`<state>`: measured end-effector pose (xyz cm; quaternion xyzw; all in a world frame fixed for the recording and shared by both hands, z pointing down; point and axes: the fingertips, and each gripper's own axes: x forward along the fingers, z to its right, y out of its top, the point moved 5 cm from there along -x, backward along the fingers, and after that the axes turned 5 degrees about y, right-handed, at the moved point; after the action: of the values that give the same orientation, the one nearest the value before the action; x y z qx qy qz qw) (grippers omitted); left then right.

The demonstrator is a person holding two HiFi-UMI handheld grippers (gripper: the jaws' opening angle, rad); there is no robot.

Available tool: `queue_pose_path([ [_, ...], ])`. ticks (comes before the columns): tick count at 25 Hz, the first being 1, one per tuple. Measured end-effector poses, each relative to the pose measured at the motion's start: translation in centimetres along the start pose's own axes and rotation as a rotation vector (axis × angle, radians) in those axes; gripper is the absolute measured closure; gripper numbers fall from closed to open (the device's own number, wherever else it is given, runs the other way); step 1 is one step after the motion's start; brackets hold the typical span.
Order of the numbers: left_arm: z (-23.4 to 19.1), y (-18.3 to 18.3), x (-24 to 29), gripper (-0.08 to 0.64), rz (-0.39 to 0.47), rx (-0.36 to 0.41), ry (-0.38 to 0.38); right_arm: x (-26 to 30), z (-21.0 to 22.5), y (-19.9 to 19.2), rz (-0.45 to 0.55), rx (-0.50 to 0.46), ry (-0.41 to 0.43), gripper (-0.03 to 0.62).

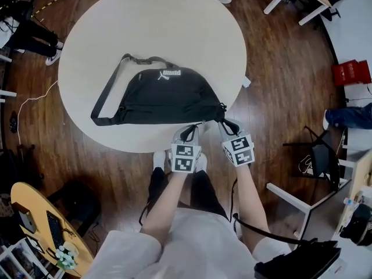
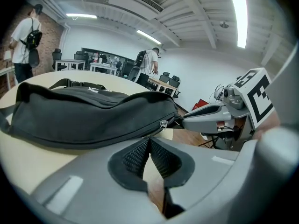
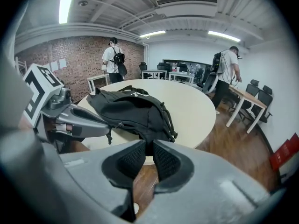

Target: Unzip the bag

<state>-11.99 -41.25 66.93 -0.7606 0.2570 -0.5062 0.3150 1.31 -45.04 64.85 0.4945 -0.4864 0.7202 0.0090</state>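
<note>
A black waist bag (image 1: 163, 97) with a white logo lies on the round pale table (image 1: 192, 28), its strap (image 1: 107, 95) looped to the left. My left gripper (image 1: 189, 131) is at the bag's near edge. In the left gripper view its jaws (image 2: 149, 140) are shut, tips against the bag (image 2: 84, 115), with nothing seen between the pads. The metal zipper pull (image 2: 163, 123) sits just beyond, to the right. My right gripper (image 1: 224, 122) is at the bag's right end. Its pads (image 3: 150, 143) stand a slit apart, with dark fabric of the bag (image 3: 135, 108) pinched in the slit.
The bag's near edge lies close to the table rim, with wooden floor below. People (image 3: 113, 55) stand at desks at the back of the room. A red box (image 1: 351, 72) and a chair (image 1: 322, 156) are to the right, and a small yellow table (image 1: 35, 214) is at the lower left.
</note>
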Motion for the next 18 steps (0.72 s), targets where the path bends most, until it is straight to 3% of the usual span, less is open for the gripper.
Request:
queue_pose_path([
  [4,-2.6,-0.6,-0.9,0.535,-0.03,0.009,0.025,0.2,0.2,-0.2,-0.008,0.023,-0.03,0.552],
  [7,-6.4,-1.1,-2.3,0.537,-0.043,-0.037,0.08,0.1,0.7,-0.1,-0.006,0.048,-0.064,0.554],
  [18,-23.3,-2.3,-11.9,0.537,-0.026,-0.073,0.352,0.9,3.0,0.0,-0.021,0.099,-0.142,0.555],
])
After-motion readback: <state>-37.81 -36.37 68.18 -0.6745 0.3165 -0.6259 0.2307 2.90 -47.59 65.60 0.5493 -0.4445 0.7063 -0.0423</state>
